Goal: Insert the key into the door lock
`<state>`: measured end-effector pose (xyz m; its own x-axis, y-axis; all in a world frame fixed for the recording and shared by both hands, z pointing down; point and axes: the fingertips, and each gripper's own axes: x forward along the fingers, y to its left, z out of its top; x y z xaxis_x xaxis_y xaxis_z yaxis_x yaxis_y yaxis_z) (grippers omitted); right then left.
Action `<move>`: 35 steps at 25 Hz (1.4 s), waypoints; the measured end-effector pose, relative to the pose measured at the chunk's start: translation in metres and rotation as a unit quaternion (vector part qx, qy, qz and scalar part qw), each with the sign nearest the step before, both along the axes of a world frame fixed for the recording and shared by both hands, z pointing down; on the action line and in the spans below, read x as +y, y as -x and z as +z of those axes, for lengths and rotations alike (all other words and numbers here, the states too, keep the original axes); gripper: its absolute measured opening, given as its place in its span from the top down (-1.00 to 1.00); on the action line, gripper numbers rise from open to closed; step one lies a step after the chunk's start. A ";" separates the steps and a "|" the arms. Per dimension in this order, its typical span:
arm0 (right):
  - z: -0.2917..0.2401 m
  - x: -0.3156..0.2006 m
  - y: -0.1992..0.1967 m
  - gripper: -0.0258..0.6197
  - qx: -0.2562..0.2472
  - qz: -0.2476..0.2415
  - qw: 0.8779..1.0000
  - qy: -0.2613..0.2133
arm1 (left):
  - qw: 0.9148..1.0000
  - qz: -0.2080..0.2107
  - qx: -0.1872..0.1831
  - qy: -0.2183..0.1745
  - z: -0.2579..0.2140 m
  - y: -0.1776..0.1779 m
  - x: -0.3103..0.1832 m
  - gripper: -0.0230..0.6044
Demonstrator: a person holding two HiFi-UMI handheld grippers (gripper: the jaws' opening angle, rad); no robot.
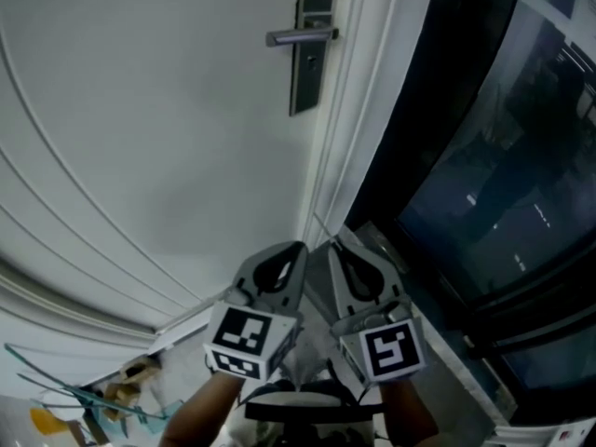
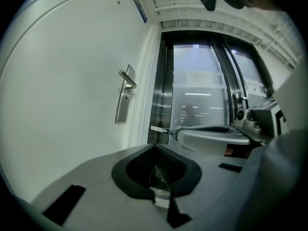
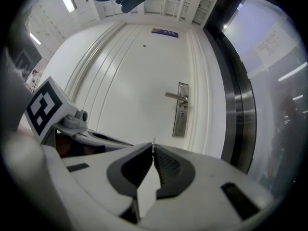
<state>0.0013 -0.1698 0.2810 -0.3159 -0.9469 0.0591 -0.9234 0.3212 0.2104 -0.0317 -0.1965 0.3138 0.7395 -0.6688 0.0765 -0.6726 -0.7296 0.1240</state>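
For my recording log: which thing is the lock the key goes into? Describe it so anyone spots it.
Start at the big white panelled door left of the dark glass wall. Near its right edge sits a tall grey metal plate; it alone carries a silver lever handle pointing left, keyhole just below.

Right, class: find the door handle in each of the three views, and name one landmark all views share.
Head view: door handle top centre.
Left gripper view: door handle left of centre.
Right gripper view: door handle just right of centre.
Shared landmark: the grey lock plate behind it.
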 end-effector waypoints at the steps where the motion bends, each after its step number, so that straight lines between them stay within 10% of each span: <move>1: -0.001 -0.003 -0.002 0.87 0.010 0.002 1.000 -0.002 | 1.000 0.002 0.001 0.000 -0.002 -0.002 -0.002 0.90; 9: -0.026 -0.041 -0.019 0.87 0.142 -0.005 0.988 -0.056 | 1.000 -0.016 0.005 -0.001 -0.012 -0.006 -0.033 0.90; 18: -0.062 -0.117 -0.044 0.87 0.287 -0.047 0.947 -0.138 | 0.998 -0.056 -0.006 -0.031 -0.028 -0.032 -0.100 0.90; 35: -0.103 -0.216 -0.054 0.87 0.523 -0.073 0.819 -0.223 | 0.993 -0.110 -0.012 -0.043 -0.050 -0.064 -0.154 0.90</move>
<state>0.0548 -0.3859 0.1781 -0.4260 -0.9043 0.0285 -0.1205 0.0879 0.9888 0.0326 -0.3508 0.2641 0.5734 -0.8188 0.0282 -0.8189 -0.5717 0.0508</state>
